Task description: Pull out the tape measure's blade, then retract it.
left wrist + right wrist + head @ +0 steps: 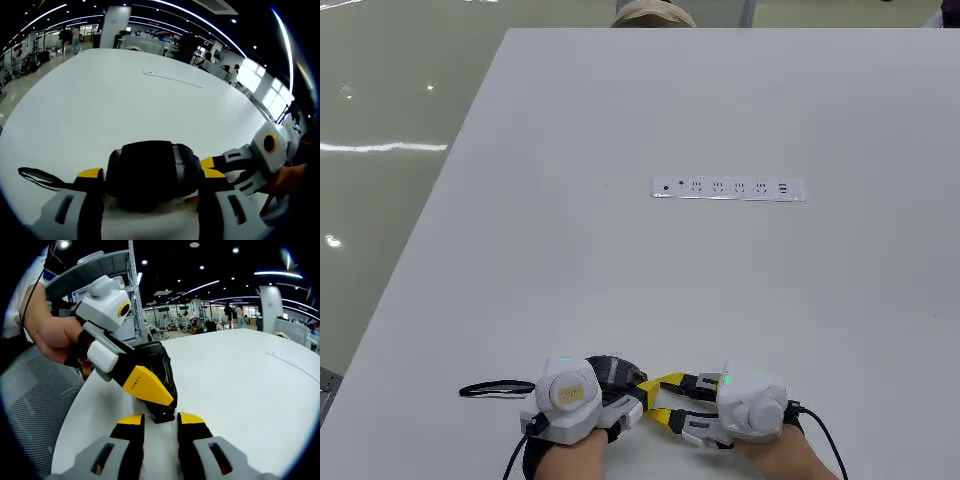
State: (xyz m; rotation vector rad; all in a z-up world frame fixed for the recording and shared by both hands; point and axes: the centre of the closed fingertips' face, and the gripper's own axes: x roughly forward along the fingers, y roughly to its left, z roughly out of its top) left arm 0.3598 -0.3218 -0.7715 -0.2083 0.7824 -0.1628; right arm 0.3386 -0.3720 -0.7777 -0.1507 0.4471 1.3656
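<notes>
In the left gripper view the black tape measure (147, 172) sits clamped between my own yellow-tipped jaws, so my left gripper (150, 176) is shut on its case. From the head view, the left gripper (620, 395) holds the tape measure (610, 372) near the table's front edge, its black strap (495, 388) trailing left. My right gripper (662, 402) points left at the case. Its jaws stand slightly apart on either side of the case's nose (162, 415); the right gripper (161, 421) looks open. No blade shows outside the case.
A white power strip (728, 188) lies on the white table (620, 260) further out, also seen far off as a power strip (172, 78). The table's left edge drops to a glossy floor (380, 150). A grey mesh chair (30, 405) stands behind the left hand.
</notes>
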